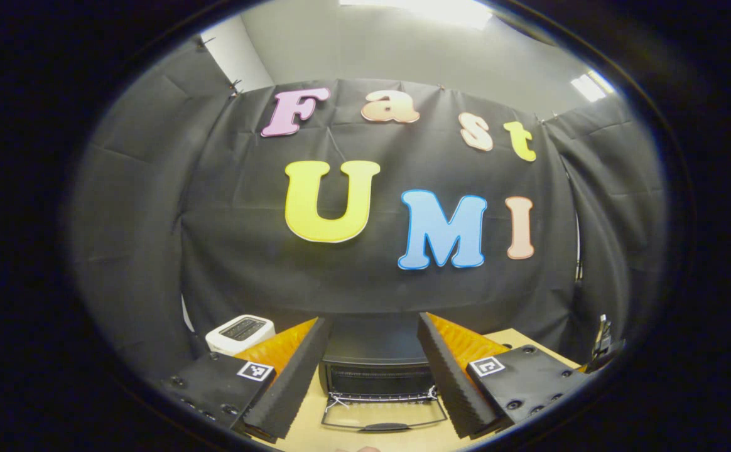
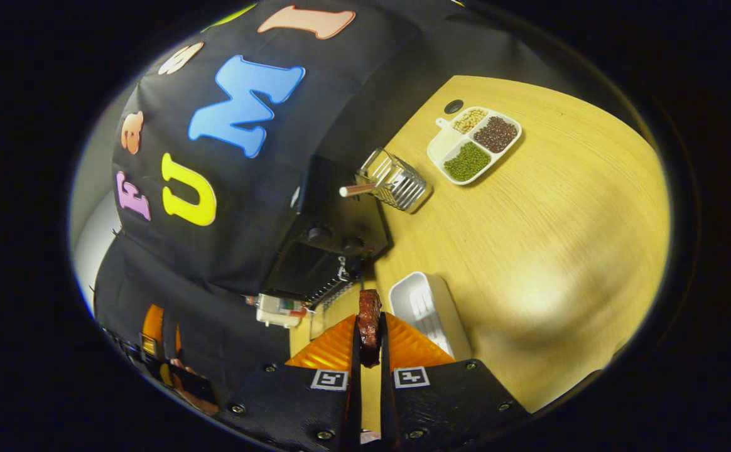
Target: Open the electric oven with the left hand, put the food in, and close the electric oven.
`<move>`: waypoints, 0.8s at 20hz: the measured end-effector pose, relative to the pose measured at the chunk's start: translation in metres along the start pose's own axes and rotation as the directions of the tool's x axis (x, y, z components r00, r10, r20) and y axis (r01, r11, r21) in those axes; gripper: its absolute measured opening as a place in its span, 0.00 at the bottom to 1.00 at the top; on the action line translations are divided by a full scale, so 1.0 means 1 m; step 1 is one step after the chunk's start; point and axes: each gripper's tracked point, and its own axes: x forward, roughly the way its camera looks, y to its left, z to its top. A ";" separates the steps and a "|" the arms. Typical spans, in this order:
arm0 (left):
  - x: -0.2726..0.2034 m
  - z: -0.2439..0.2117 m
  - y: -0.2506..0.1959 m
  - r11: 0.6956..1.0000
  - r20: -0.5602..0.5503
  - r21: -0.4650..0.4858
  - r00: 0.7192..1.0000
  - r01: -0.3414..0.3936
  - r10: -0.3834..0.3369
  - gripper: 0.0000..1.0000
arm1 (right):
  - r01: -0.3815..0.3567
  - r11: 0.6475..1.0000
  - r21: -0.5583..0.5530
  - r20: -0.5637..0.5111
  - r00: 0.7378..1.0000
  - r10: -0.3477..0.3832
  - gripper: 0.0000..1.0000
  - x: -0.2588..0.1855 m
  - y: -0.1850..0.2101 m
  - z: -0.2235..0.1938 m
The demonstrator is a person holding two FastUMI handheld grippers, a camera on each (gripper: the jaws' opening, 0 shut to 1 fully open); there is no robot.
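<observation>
On the table (image 1: 522, 339), between the spread jaws of the left gripper (image 1: 372, 383), the electric oven (image 1: 375, 364) sits with its door (image 1: 383, 411) already folded down flat toward the camera, handle nearest, so the opening step looks done. Those jaws are released and hold nothing. Seen from the right gripper view, the right gripper (image 2: 370, 342) has its jaws clenched on a dark reddish piece of food (image 2: 369, 320), held above the table near the oven's open front, just beside a white tray (image 2: 428, 314). By my judgement, loading the food and closing the door are left.
</observation>
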 end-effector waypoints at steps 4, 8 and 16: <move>-0.002 0.002 0.017 1.000 0.007 -0.002 1.000 0.024 -0.024 0.94 | -0.116 0.992 0.056 0.055 0.992 0.113 0.12 0.003 0.055 0.001; -0.006 0.000 0.039 0.999 0.006 0.015 0.999 0.035 -0.035 0.98 | -0.202 0.976 0.086 0.093 0.977 0.194 0.12 0.025 0.103 -0.003; -0.012 -0.009 0.080 0.999 -0.005 0.036 0.999 0.036 -0.036 1.00 | -0.215 0.969 0.124 0.071 0.976 0.207 0.12 0.130 0.145 -0.029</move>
